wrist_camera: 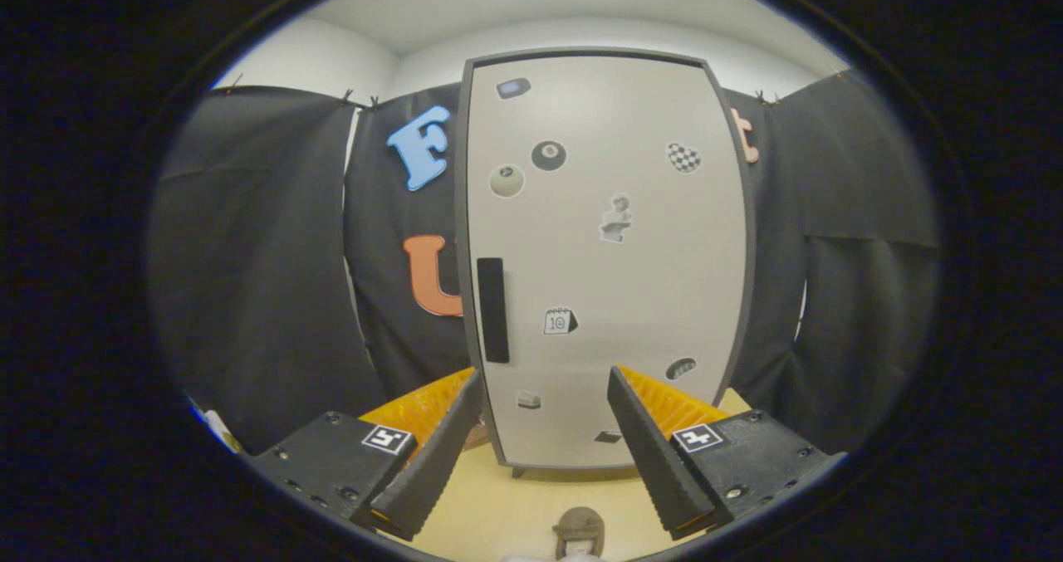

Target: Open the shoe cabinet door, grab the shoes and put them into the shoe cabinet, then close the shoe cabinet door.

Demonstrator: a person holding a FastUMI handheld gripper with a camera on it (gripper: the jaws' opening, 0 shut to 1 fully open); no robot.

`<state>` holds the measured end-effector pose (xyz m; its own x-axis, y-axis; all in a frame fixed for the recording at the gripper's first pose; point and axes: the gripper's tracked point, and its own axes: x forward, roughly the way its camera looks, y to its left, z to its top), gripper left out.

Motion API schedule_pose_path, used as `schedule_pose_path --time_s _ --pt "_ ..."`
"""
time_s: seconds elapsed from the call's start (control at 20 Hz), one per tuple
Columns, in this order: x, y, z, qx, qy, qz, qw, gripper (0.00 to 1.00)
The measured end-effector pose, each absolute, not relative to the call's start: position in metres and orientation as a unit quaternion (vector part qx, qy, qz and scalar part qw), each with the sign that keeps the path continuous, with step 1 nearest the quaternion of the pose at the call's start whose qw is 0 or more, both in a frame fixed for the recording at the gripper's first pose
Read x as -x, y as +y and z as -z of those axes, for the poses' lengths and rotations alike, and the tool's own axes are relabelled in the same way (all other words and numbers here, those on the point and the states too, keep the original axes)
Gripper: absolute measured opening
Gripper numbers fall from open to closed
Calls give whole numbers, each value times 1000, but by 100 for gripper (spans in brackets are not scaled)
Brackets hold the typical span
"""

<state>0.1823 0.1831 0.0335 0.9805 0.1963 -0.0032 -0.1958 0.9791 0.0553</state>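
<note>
**Pale bench, tool open before shut cabinet**

Pale wood bench [498, 512] lies under the tool [544, 396], whose two fingers stand spread wide apart with nothing between them. Just below and between the fingers, a brownish shoe [579, 530] sits on the bench, partly cut off. Beyond the fingertips the shoe cabinet [606, 255] stands upright on the bench, its light grey door shut, dark frame around it. Dark vertical handle [492, 309] sits at the door's left side. Small stickers [548, 155] dot the door. Black cloth wall [266, 255] hangs behind.
</note>
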Motion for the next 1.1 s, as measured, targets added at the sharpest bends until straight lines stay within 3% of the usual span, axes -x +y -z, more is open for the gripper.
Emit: schedule_pose_path --time_s 0.4,0.75,1.1 --pt "-290 235 -37 -37 21 -98 994 99" --pt "-321 253 -36 -40 29 -98 994 93" --pt "-325 261 -30 -38 44 -96 994 50"
